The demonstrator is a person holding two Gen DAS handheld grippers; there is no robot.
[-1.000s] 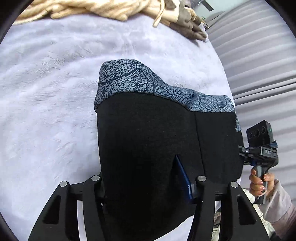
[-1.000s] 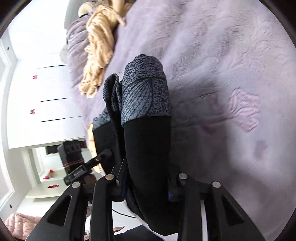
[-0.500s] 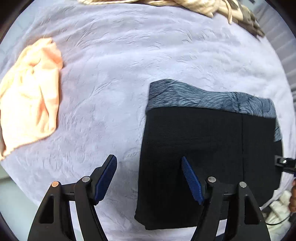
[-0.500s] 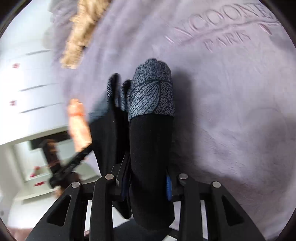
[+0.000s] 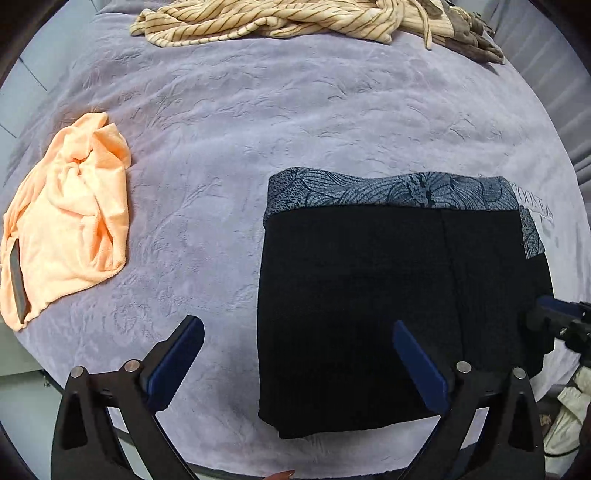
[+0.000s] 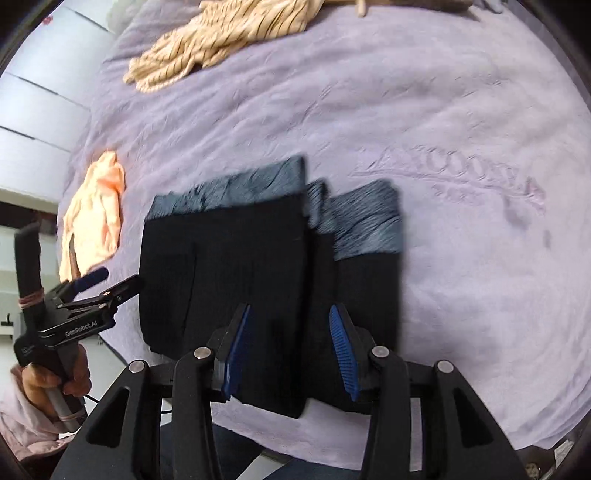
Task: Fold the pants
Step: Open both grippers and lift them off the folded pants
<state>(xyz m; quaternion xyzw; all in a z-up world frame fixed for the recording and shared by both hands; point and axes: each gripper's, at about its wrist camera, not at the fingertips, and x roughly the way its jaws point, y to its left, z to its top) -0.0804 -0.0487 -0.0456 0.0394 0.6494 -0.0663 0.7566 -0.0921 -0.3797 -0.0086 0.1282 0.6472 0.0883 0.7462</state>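
1. Pants (image 5: 391, 302): black with a grey patterned waistband, lying folded into a compact rectangle on the lavender bed cover (image 5: 229, 155), toward its near edge.
2. Left gripper (image 5: 295, 365): fingers wide apart, empty; one finger over the pants, the other over bare cover.
3. Right gripper (image 6: 290, 350): fingers apart, hovering above the near edge of the fold; nothing clamped. View is motion-blurred.
4. Progress, judged: folding looks essentially done. Layers at the right side sit slightly offset, so a final squaring-up may remain.
5. Surroundings: crumpled orange garment (image 5: 70, 221) well to the left; striped beige garment (image 5: 280, 18) at the far edge. Neither obstructs the pants.
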